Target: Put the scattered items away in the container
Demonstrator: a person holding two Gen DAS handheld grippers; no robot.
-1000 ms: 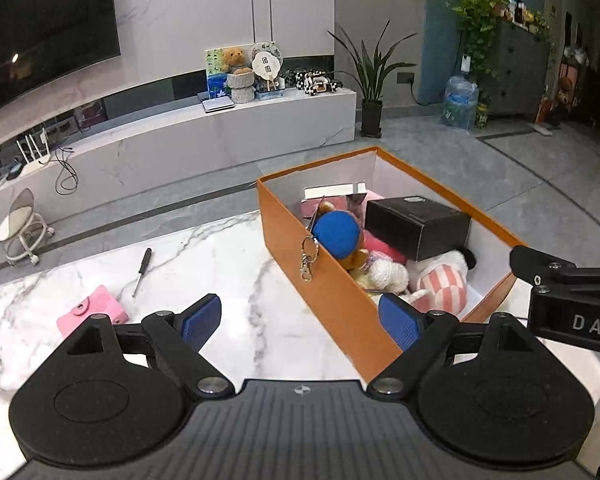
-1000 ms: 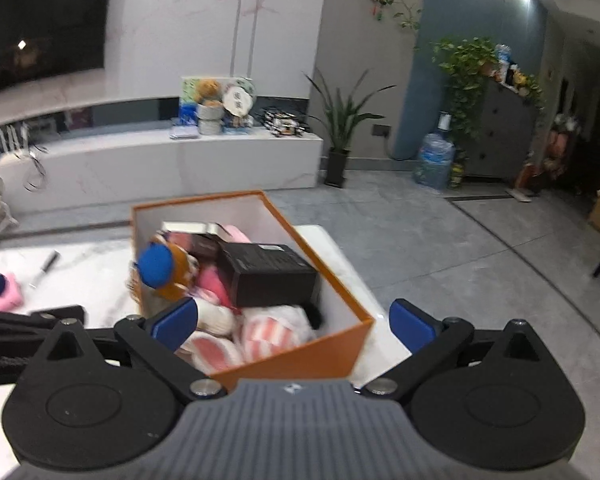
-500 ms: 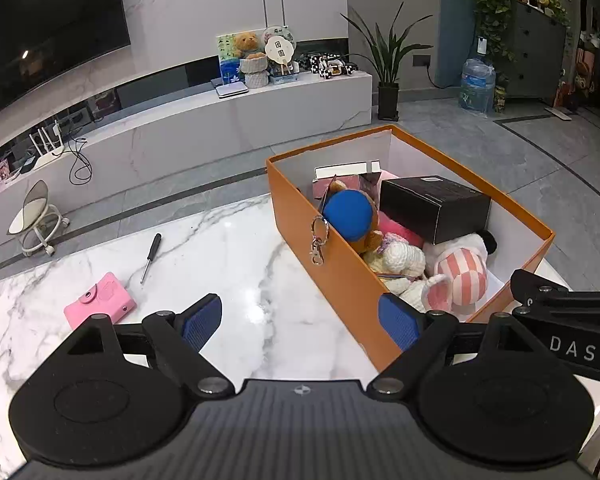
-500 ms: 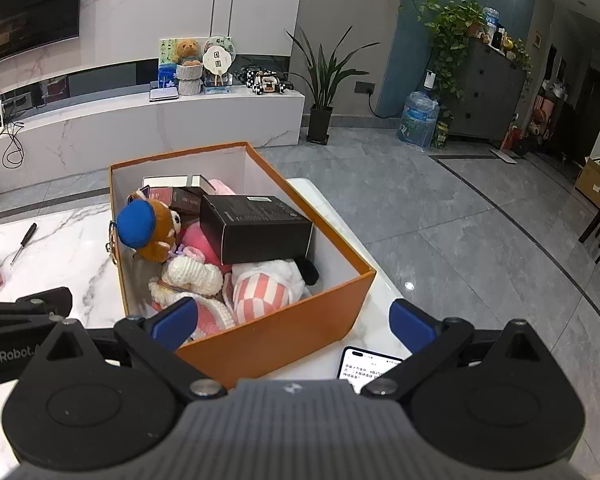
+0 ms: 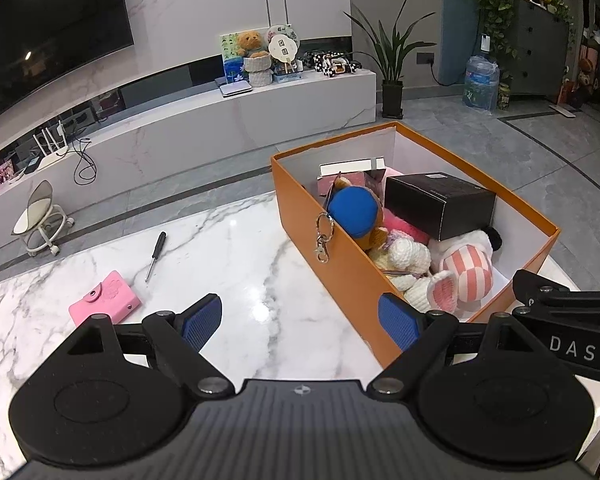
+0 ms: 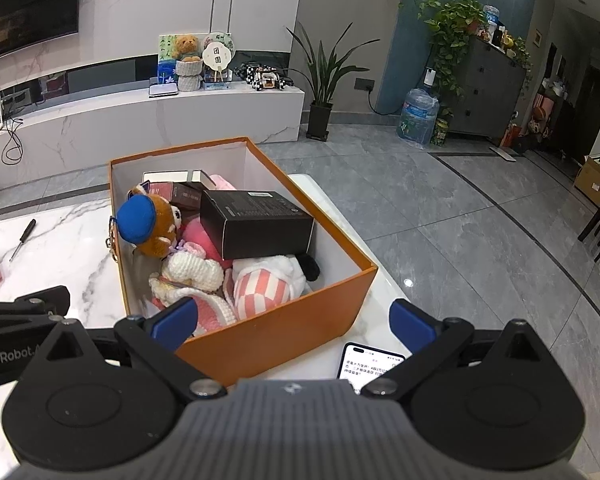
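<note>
Left wrist view: left gripper (image 5: pixel 300 318) at bottom, blue pads spread wide, gripping nothing, hovering above white marble table (image 5: pixel 228 248). Just beyond right pad, orange box (image 5: pixel 340 264), open-topped, already crowded: blue-capped plush (image 5: pixel 354 214) leaning on near wall, its key ring (image 5: pixel 324 236) hanging over the outside; black carton (image 5: pixel 440 202) tilted on top; striped pink-and-white plush (image 5: pixel 466 272) and cream knitted toy (image 5: pixel 406 256) packed alongside. Further left, still loose on marble and well apart from box: pink card wallet (image 5: pixel 104 304) and, just beyond it, small screwdriver (image 5: pixel 155 250). Probably next to collect, hence left jaws held wide and aimed over this open stretch. Right edge crossed by black arm of other tool. Right wrist view: right gripper (image 6: pixel 294 324), pads likewise wide apart and empty, straddling near end wall of box from above. Phone (image 6: pixel 366 364) with lit screen flat on table just beside that wall, partly hidden under gripper body; may also need tidying. Beyond: grey tiled floor, long white media bench, potted plant. Job seemingly most of the way along, few loose pieces left.
</note>
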